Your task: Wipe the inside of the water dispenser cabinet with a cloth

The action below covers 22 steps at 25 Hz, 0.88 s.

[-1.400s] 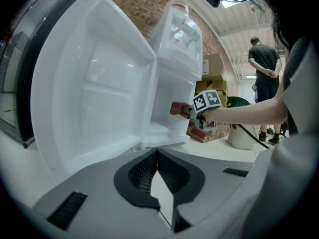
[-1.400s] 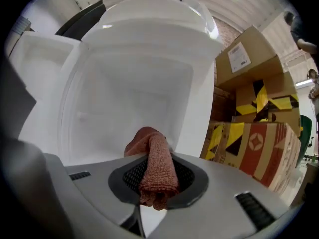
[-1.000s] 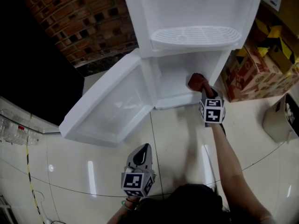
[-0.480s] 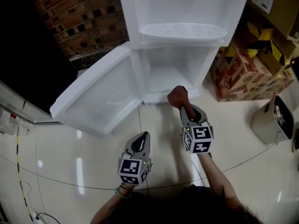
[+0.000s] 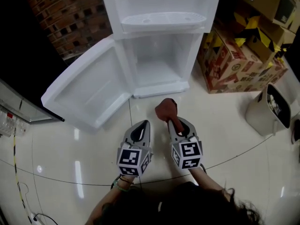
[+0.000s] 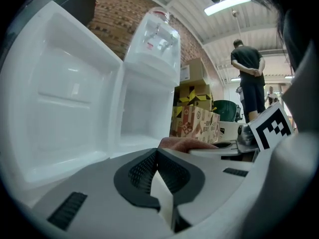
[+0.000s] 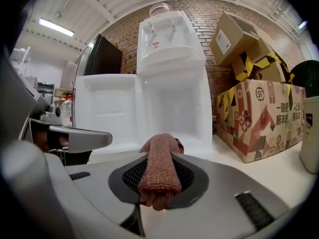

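The white water dispenser (image 5: pixel 159 3) stands at the top of the head view, its lower cabinet (image 5: pixel 157 67) empty and its door (image 5: pixel 86 90) swung wide to the left. My right gripper (image 5: pixel 174 123) hovers over the floor in front of the cabinet, shut on a reddish-brown cloth (image 5: pixel 165 109) that bunches out past its tips. In the right gripper view the cloth (image 7: pixel 159 169) lies pinched between the jaws, facing the cabinet (image 7: pixel 174 116). My left gripper (image 5: pixel 140 129) sits beside it, shut and holding nothing, jaws together (image 6: pixel 155 156).
Printed cardboard boxes (image 5: pixel 234 60) stack to the right of the dispenser. A beige bin (image 5: pixel 272 107) stands further right. A brick wall (image 5: pixel 65 18) and a dark panel lie at the left. A person (image 6: pixel 249 78) stands in the far background.
My right gripper has pulled the cloth back out of the cabinet and toward me, ending beside the left gripper. The view has backed away from the dispenser.
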Each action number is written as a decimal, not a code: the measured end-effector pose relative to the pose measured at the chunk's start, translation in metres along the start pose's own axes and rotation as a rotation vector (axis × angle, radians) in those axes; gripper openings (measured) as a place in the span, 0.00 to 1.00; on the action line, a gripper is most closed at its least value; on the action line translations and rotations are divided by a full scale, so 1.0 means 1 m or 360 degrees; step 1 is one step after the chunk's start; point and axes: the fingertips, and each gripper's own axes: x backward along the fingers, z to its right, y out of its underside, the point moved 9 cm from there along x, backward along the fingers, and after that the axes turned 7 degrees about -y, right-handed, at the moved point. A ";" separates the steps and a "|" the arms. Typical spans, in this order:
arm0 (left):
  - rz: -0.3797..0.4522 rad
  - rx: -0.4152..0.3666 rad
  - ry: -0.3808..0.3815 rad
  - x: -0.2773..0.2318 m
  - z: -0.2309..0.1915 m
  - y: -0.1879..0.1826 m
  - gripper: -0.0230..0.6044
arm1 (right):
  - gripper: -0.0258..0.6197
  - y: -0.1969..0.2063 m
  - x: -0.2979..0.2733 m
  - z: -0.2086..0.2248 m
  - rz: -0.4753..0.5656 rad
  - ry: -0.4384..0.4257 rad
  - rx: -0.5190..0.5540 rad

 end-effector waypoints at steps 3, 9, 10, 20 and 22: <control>0.0004 0.0005 -0.0001 0.003 0.003 -0.001 0.00 | 0.16 -0.004 0.004 -0.001 0.0020 -0.0004 -0.0018; 0.0019 0.0030 -0.0032 0.006 -0.001 0.001 0.00 | 0.16 -0.005 0.008 -0.007 0.0022 -0.0003 -0.0029; 0.0021 0.0033 -0.0038 0.006 -0.002 0.001 0.00 | 0.16 -0.004 0.009 -0.008 0.0021 -0.0004 -0.0023; 0.0037 0.0041 -0.0045 0.009 -0.005 -0.001 0.00 | 0.16 -0.002 0.009 -0.012 0.0008 -0.0002 -0.0008; 0.0037 0.0039 -0.0045 0.009 -0.004 -0.001 0.00 | 0.16 0.001 0.009 -0.010 0.0009 0.0004 -0.0001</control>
